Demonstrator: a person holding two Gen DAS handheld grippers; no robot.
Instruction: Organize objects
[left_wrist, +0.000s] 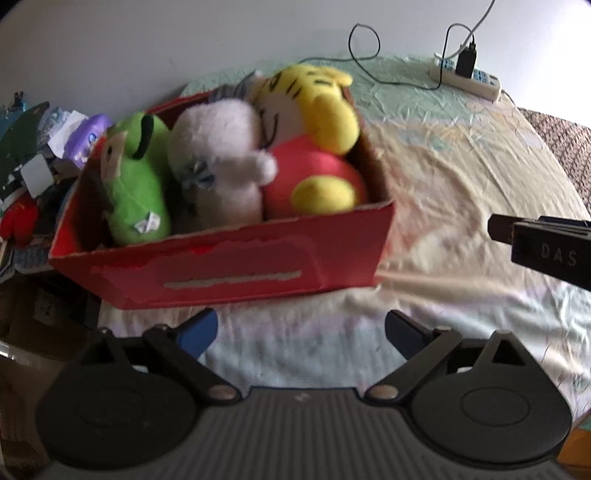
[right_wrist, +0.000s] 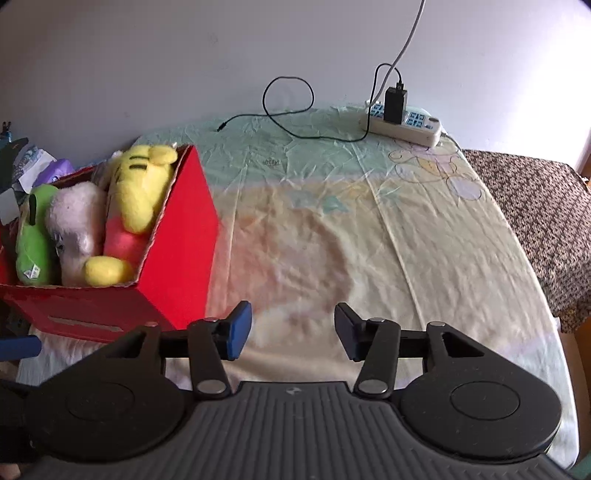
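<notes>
Red box (left_wrist: 229, 266) at eleven o'clock of the left gripper (left_wrist: 301, 334) holds three plush toys (left_wrist: 221, 162) — apparently packed. Both grippers, right gripper (right_wrist: 293, 332) too, gape wide and empty — best kept clear of the box rim.

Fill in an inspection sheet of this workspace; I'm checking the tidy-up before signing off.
Surface: bed sheet, wrinkled, pastel print.
Job's things: red box on the sheet holds a green plush, white plush and yellow plush.
Clutter: pile of mixed items left of the box, off the sheet.
Grippers: left gripper and right gripper, jaws open, nothing between them.
Cables: power strip with black charger; loose black cable on the sheet.
Surroundings: plain wall; speckled blanket at right.
</notes>
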